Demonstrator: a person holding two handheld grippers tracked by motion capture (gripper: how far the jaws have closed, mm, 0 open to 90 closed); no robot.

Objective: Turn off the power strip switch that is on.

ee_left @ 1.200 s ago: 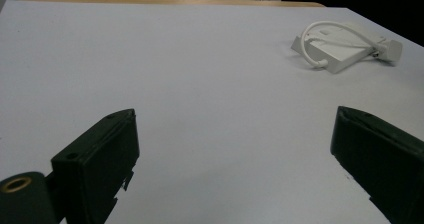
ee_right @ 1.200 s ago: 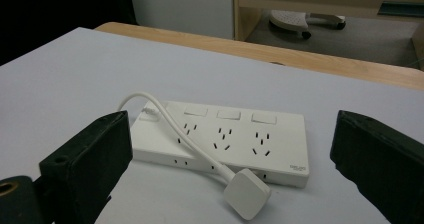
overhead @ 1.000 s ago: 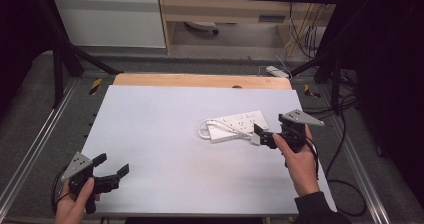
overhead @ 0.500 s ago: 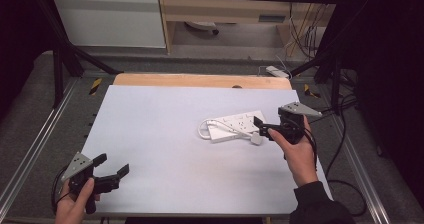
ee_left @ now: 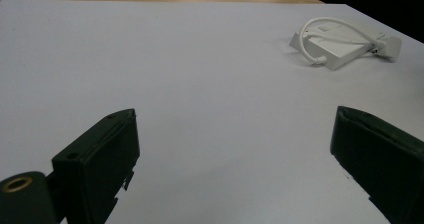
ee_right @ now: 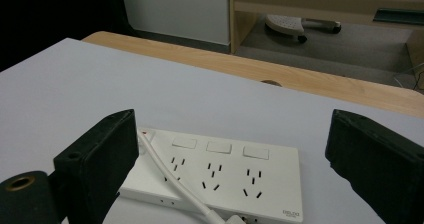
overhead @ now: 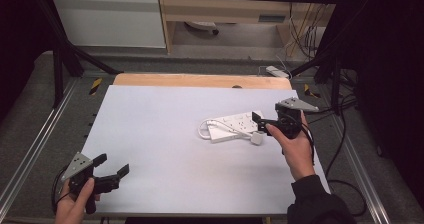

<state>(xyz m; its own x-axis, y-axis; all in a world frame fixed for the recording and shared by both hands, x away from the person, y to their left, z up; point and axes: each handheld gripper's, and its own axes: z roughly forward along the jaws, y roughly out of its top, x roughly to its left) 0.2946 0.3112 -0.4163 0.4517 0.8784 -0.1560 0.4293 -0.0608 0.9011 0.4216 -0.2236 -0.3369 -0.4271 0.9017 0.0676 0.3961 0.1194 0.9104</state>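
- The power strip (overhead: 233,126) lies flat on the desk (overhead: 165,134), right of the middle and nearer the right edge than the left.
- Its face is up: in your right gripper view you see three switches and three socket groups on the strip (ee_right: 220,176).
- Its white cable (overhead: 220,125) loops round the strip's left end and runs back across the top to the plug (overhead: 256,138), which lies just off the strip's near right corner.
- In your left gripper view the strip (ee_left: 340,46) sits far off at the upper right, with the cable (ee_left: 330,26) arching over it.
- Your right gripper (overhead: 260,121) is at the strip's right end, jaws wide apart and holding nothing; whether a jaw touches the strip you cannot tell from above.
- In the right gripper view its jaws stand on either side of the strip, left jaw by the cable end, right jaw beyond the other end.
- Your right hand (overhead: 292,144) comes in from the desk's near right corner.
- Your left gripper (overhead: 112,165) is at the near left corner of the desk, well apart from the strip, jaws spread and empty, with bare desk between them.
- Your left hand (overhead: 75,204) holds it at the near edge.
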